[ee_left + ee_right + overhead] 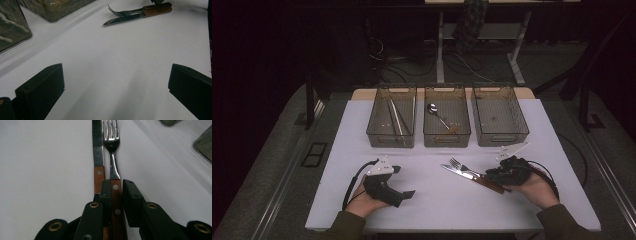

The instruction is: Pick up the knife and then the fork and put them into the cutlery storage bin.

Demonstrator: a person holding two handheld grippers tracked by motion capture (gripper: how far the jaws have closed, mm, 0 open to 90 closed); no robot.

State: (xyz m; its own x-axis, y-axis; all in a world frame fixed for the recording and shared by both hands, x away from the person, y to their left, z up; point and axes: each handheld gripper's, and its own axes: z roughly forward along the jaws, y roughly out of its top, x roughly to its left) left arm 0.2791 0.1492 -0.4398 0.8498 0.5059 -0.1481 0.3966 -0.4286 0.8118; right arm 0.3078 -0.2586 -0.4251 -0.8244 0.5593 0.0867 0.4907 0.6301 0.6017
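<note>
Right gripper (115, 192) clamped on fork (111, 147) handle beside knife (98, 150) on table (437, 195), left gripper (115, 85) open, idle; next: lift fork clear of knife toward a bin (499, 137).

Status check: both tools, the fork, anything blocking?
Right tool shut on fork handle, fork on table. Left tool open, idle over bare table. Knife lies tight beside the fork; may snag on lift.
</note>
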